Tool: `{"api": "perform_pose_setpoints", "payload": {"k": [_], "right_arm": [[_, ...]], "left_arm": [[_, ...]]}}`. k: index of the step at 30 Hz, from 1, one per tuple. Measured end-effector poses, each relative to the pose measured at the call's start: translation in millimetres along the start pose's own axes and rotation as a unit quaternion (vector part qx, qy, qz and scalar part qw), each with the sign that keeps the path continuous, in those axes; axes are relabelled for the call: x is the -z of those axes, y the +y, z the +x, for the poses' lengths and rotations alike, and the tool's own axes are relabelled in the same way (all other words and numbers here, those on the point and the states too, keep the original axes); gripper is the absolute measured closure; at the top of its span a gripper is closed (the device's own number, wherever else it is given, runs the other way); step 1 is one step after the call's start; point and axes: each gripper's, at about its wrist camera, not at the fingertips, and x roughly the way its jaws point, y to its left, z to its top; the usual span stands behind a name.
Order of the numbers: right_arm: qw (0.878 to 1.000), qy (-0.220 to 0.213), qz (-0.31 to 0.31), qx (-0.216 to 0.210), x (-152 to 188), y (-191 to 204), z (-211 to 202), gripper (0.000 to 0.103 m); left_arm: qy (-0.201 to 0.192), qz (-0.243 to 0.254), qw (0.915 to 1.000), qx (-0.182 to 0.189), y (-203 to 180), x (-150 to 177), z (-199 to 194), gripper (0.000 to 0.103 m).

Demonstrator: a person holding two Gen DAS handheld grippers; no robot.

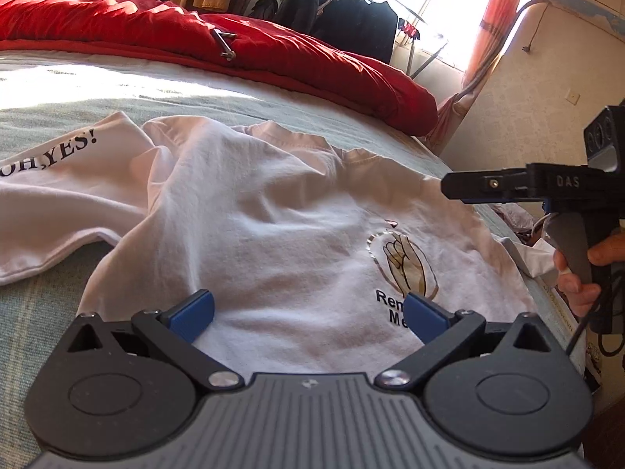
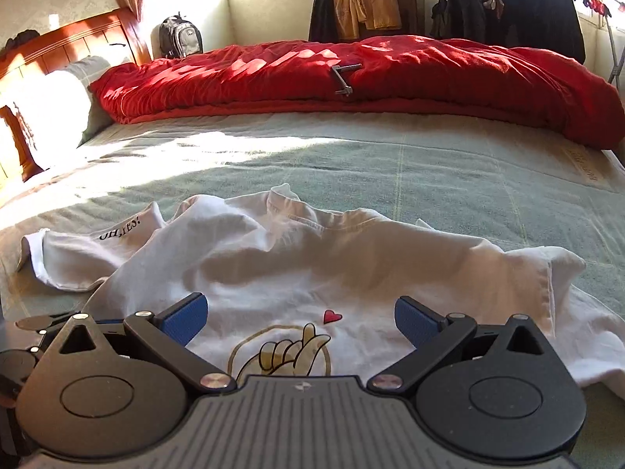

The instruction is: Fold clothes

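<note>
A white T-shirt (image 1: 250,211) lies crumpled, front up, on the green bedspread (image 1: 35,305), with a hand-and-heart print (image 2: 289,351) on the chest and an "OH,YES!" sleeve (image 1: 50,156) flung out to the left. My left gripper (image 1: 308,312) hovers open over the shirt's lower body, its blue pads (image 1: 193,314) wide apart with nothing between them. My right gripper (image 2: 300,318) is likewise open just above the print. In the left wrist view the right gripper's body (image 1: 547,187) sticks in from the right edge, held by a person's hand (image 1: 578,277).
A red duvet (image 2: 351,74) is bunched along the far side of the bed, with a small metal tool (image 2: 343,78) on it. Beyond stand a clothes rack with dark garments (image 2: 527,11), a backpack (image 2: 179,37) and a wooden headboard (image 2: 58,51). Bare bedspread (image 2: 390,164) lies beyond the shirt.
</note>
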Motion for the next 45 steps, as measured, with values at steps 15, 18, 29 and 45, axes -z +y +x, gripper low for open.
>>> {"api": "perform_pose_setpoints", "payload": {"k": [15,18,29,45], "right_arm": [[0.992,0.047,0.042,0.112,21,-61,28,0.0],[0.998,0.053,0.02,0.034,37,-39,7,0.0],[0.989,0.06,0.064,0.115,92,-42,-38,0.0],[0.984,0.041,0.147,0.096,166,-30,-101,0.0]], "left_arm": [[-0.013,0.026,0.9995,-0.008,-17,-9,-18,0.001],[-0.002,0.034,0.9985,0.042,-23,-8,-19,0.001],[0.033,0.027,0.9976,-0.055,-13,-8,-10,0.001],[0.081,0.067,0.9945,0.004,-41,8,-10,0.001]]}}
